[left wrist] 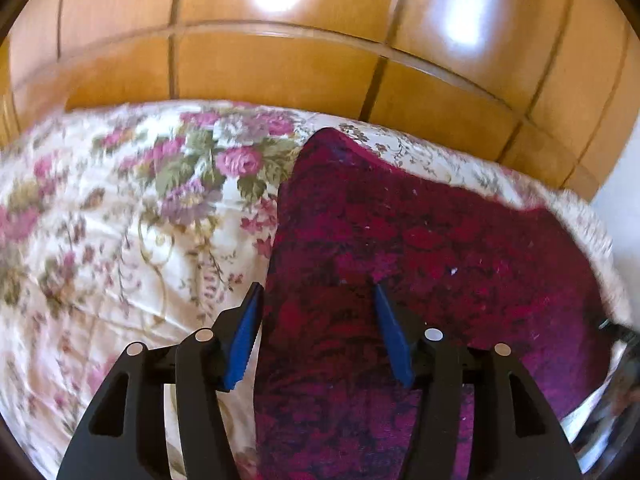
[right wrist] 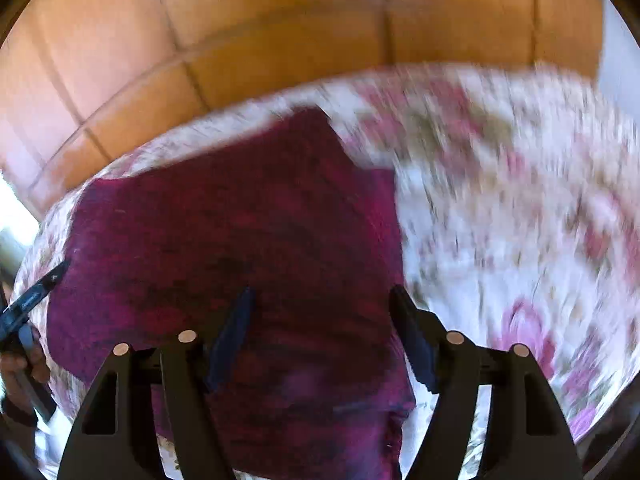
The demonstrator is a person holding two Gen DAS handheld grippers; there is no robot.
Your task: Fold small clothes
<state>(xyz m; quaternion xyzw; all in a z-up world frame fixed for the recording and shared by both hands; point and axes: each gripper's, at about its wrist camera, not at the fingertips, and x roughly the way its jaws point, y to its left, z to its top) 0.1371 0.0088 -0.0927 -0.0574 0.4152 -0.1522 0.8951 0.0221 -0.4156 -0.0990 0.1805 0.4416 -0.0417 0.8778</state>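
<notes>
A dark magenta-red garment (left wrist: 400, 248) lies spread flat on a floral bedspread (left wrist: 120, 220). My left gripper (left wrist: 318, 294) is open above the garment's left edge, its left finger over the bedspread and its right finger over the cloth. In the right wrist view the same garment (right wrist: 224, 232) fills the left and middle. My right gripper (right wrist: 322, 296) is open above the garment's right edge, holding nothing. The left gripper's fingertip (right wrist: 52, 278) shows at the far left of that view, by the garment's left side. The right view is blurred.
A glossy wooden wardrobe (left wrist: 280, 64) with panel doors stands right behind the bed. The bedspread (right wrist: 520, 220) stretches out to the right of the garment. A white wall strip (right wrist: 620, 60) shows at the far right.
</notes>
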